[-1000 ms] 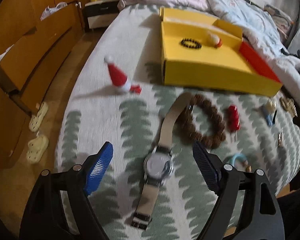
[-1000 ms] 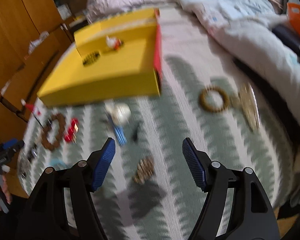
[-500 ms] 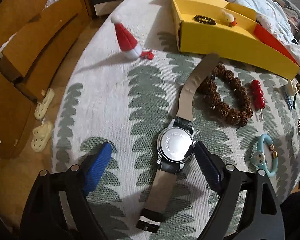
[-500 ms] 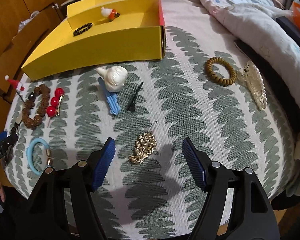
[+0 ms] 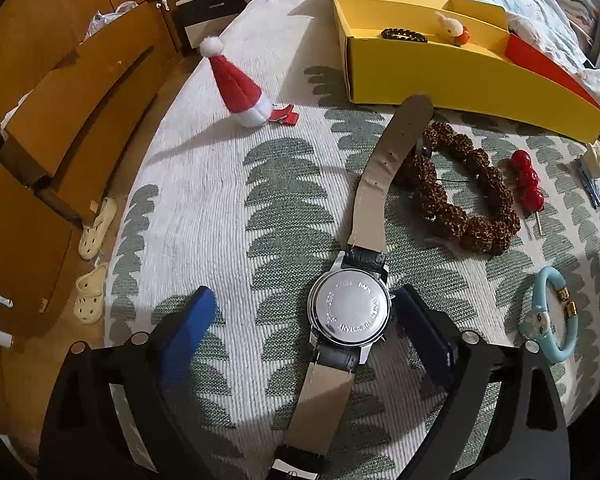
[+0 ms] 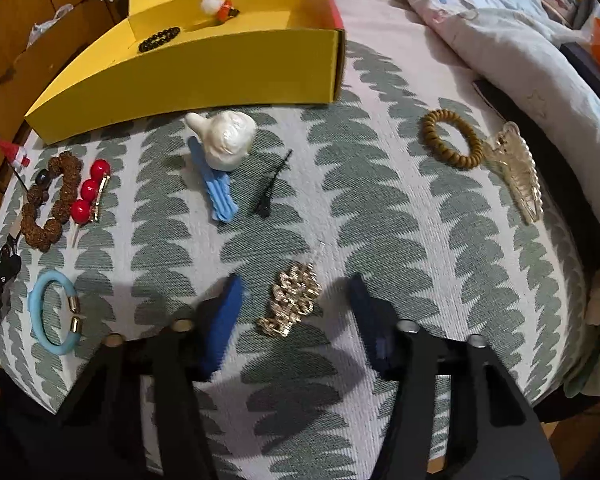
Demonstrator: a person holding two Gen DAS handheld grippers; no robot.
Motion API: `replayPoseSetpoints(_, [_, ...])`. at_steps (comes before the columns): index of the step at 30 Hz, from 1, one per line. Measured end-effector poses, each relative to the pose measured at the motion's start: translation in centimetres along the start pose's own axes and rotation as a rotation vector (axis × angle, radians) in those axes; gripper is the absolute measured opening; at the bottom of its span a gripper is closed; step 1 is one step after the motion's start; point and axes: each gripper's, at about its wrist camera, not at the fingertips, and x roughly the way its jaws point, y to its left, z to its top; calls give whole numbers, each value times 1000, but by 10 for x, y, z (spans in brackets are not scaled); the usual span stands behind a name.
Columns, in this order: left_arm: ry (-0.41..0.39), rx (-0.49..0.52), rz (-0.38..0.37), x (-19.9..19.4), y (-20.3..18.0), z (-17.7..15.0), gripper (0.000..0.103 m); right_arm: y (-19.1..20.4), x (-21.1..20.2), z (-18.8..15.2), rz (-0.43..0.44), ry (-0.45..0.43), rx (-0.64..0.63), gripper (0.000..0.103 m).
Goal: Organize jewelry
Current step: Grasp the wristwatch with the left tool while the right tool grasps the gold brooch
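A wristwatch [image 5: 350, 312] lies face down on the green-patterned cover, its steel back up and its strap stretched towards the yellow box [image 5: 460, 76]. My left gripper [image 5: 304, 320] straddles the watch case with jaws opening; the right pad is close beside the case and the left pad stands well clear. A gold chain piece [image 6: 290, 300] lies between the jaws of my right gripper [image 6: 294, 308], which are closing; neither pad touches it. The yellow box [image 6: 204, 76] holds a black bead bracelet [image 6: 160, 39] and a small white and orange figure [image 6: 216, 7].
Loose on the cover are a brown bead bracelet [image 5: 460, 192], red cherry pin [image 5: 526, 180], light blue bangle [image 5: 552, 320], Santa hat clip [image 5: 236, 84], white shell clip [image 6: 228, 140], black hairpin [image 6: 272, 188], coil hair tie [image 6: 452, 144] and claw clip [image 6: 516, 172]. Rumpled bedding lies right; wooden drawers stand left.
Both grippers have come down towards the cover. The left jaws now flank the watch case and stand a little wider. The right jaws have narrowed around the gold chain piece.
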Motion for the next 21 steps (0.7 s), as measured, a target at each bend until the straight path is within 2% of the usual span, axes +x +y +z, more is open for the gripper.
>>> replayPoseSetpoints(2, [-9, 3, 3, 1, 0, -1, 90, 4, 2, -1, -4, 3, -16, 40])
replayPoseSetpoints(7, [-25, -4, 0, 0, 0, -4, 90, -1, 5, -2, 18, 5, 4, 38])
replayPoseSetpoints(12, [-36, -8, 2, -2, 2, -5, 84, -8, 6, -3, 52, 2, 28, 34])
replayPoseSetpoints(15, [-48, -4, 9, -4, 1, -5, 70, -8, 4, -3, 68, 2, 32, 26])
replayPoseSetpoints(17, [-56, -8, 17, -7, 2, -4, 54, -9, 3, -3, 75, 3, 38, 25])
replayPoseSetpoints(20, [-56, -31, 12, -7, 9, -1, 41, -13, 3, -3, 94, 3, 52, 25])
replayPoseSetpoints(21, [-56, -39, 4, -7, 11, -1, 41, -13, 2, -3, 99, 2, 55, 25])
